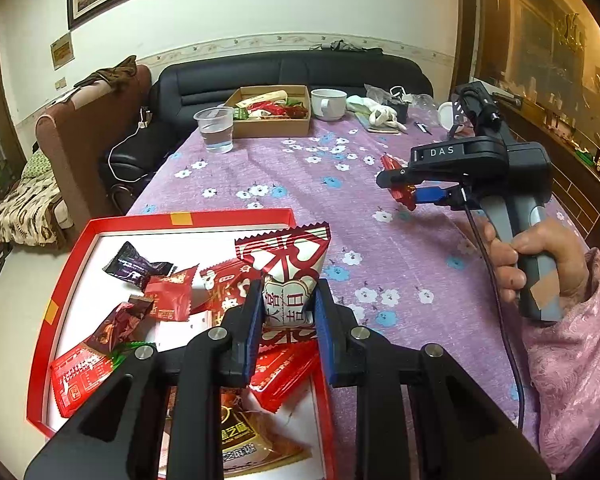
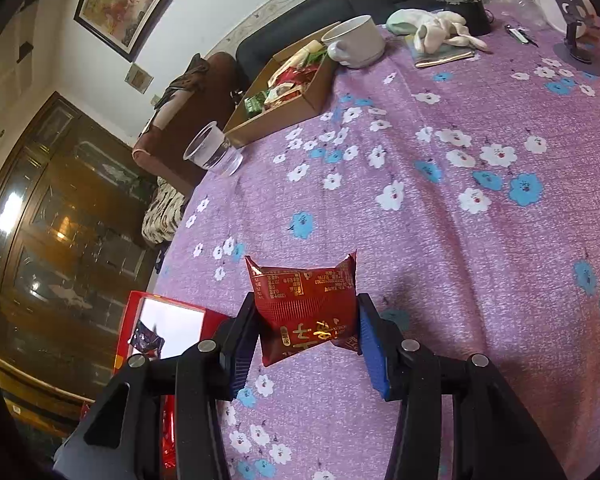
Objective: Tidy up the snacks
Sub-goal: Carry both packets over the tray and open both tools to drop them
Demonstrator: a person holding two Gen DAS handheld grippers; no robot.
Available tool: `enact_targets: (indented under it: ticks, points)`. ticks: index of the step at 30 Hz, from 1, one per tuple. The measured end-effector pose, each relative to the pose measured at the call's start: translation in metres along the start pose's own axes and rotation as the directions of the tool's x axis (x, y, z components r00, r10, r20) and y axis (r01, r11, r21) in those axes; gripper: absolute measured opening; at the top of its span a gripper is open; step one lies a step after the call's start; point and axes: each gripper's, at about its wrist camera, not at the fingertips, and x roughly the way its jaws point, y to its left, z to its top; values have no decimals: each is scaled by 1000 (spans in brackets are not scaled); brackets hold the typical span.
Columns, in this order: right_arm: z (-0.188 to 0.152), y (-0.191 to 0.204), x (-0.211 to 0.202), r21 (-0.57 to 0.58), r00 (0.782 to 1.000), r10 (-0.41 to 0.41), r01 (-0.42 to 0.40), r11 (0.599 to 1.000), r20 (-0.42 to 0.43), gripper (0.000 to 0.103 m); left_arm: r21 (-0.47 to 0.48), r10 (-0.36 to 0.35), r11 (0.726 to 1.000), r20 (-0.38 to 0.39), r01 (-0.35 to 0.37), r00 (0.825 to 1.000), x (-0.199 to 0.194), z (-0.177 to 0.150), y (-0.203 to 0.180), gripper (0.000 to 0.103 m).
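Red-rimmed and white inside, the shallow tray (image 1: 100, 224) at the near left edge of the tabletop (image 1: 300, 184) already holds several wrapped snacks: a dark purple packet (image 1: 134, 266), several red ones and a brown-and-gold one nearest the camera. The left claw (image 1: 288, 304) is clamped on a red-and-white packet (image 1: 288, 268) held upright over the tray's right side, so that one looks close to being dropped in. The right claw (image 2: 306, 332) is closed on a dark red packet (image 2: 304, 304), carried above the purple flowered cloth and well apart from the tray; I judge it goes in next. A brown cardboard box (image 1: 272, 124) at the far end, beside a plastic cup of water (image 1: 216, 128) and a white mug (image 1: 328, 102), is still full of mixed snacks, so the sorting seems roughly midway, with much of that box left to move
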Motion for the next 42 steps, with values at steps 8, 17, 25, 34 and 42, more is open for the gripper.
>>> enact_targets:
  ticks: [8,17,25,34,42]
  points:
    - [-14,37,10,-81,996,92,-93,992,-23,47,-22,23,999,-5,-23,1000,0,-5,13,22]
    - [-46,93,20,-203,971,231,-238,950,-58,48,-70,73,995,-10,-73,997,0,-12,42,22]
    - [-71,123,31,-283,954,282,-300,911,-105,49,-136,154,978,-37,-157,987,3,-24,84,22]
    - [-121,176,38,-513,955,245,-297,805,-168,51,-163,189,967,-64,-197,980,7,-35,105,23]
    - [-133,175,64,-562,980,113,-186,806,-163,63,-152,207,964,-77,-217,975,13,-39,105,25]
